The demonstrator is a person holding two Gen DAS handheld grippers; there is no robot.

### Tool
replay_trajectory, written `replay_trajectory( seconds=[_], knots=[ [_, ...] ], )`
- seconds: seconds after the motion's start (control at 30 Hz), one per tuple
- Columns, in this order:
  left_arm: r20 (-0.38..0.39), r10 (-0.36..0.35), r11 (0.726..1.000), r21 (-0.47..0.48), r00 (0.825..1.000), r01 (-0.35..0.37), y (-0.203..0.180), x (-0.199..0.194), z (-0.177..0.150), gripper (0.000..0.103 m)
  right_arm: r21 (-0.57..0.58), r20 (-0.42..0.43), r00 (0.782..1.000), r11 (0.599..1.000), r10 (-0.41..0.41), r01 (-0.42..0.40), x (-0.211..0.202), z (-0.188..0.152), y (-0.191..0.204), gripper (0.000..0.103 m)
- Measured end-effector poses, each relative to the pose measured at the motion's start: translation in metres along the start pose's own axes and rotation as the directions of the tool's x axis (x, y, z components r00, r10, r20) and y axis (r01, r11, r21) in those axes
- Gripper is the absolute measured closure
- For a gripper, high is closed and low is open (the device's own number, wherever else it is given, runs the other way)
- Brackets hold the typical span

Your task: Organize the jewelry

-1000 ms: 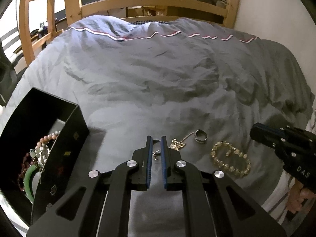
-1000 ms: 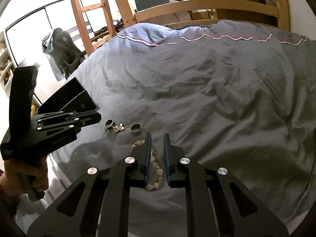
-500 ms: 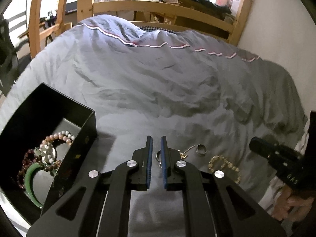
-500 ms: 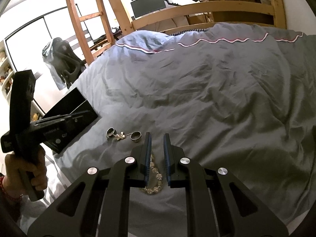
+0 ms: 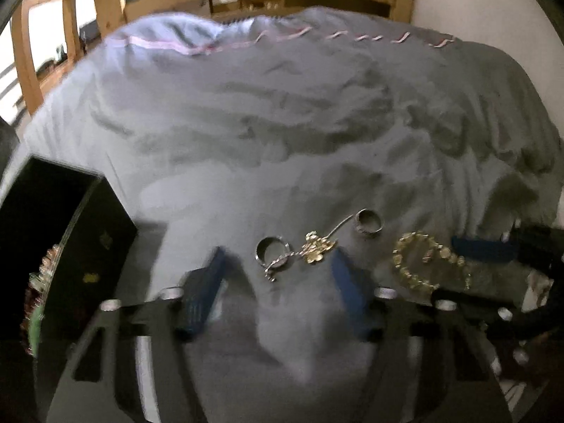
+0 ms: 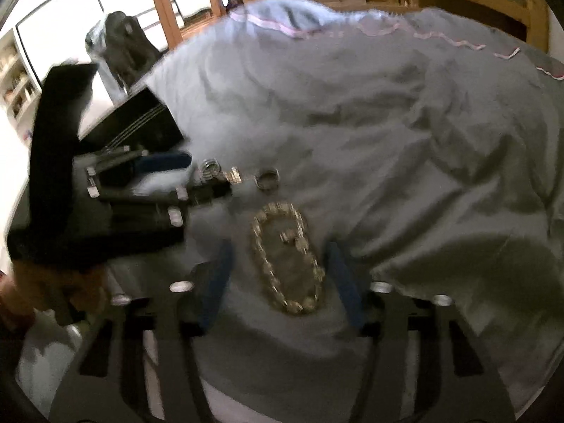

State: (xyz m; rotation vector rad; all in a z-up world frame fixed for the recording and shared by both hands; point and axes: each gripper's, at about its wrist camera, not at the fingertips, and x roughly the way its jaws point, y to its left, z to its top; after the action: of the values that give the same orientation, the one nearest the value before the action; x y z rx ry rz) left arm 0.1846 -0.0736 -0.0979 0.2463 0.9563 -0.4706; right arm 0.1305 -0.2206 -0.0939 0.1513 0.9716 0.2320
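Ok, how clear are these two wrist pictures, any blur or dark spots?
Left wrist view: motion-smeared, fisheye-bent at the edges, though the gold pendant and beaded bracelet stay readable; the black box is nearly featureless. Right wrist view: blurrier, the left gripper streaked, the window blown out, shadow across the grey duvet.

Both views smear with blur — the black box [image 5: 63, 246] cut off at the edge.

text: none legible | black box [image 5: 88, 246]: small gold marks on its side, blurred, unreadable | left gripper [image 6: 197, 176]: no lettering can be made out on its body | both views: motion-blurred
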Motion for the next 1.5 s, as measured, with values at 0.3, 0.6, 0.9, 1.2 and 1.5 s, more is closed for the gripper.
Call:
replay_trajectory(
  seconds=[0.3, 0.6, 0.9, 1.2, 1.5],
  knots=[
    [0.077, -0.065, 0.989, -0.131, 0.995, 0.074, 0.027, -0.021, 0.008, 0.082, 0.031, 0.122, 0.993, 1.000, 0.000, -0.004, -0.023, 0.004, -0.008, 0.092],
    [0.228, -0.084, 0.989, -0.101, 0.970, 0.110, 0.022, -0.062, 0.018, 0.082, 0.062, 0.219, 0.976, 0.998, 0.014, -0.028, -0.039, 0.008, -0.012, 0.092],
    [0.312, -0.174, 0.971, -0.103, 0.934, 0.215, 0.022, -0.085, 0.023, 0.082, 0.085, 0.262, 0.965, 0.995, 0.034, -0.058, -0.046, 0.011, -0.015, 0.092],
    [0.269, -0.134, 0.983, -0.085, 0.954, 0.162, 0.016, -0.078, 0.021, 0.067, 0.095, 0.207, 0.977, 0.993, 0.047, -0.068, -0.036, 0.010, -0.017, 0.091],
    [0.108, -0.012, 1.000, -0.013, 0.994, 0.014, 0.004, -0.023, 0.005, 0.034, -0.017, 0.012, 0.999, 0.999, 0.044, -0.043, -0.001, -0.001, 0.010, 0.055]
  ],
)
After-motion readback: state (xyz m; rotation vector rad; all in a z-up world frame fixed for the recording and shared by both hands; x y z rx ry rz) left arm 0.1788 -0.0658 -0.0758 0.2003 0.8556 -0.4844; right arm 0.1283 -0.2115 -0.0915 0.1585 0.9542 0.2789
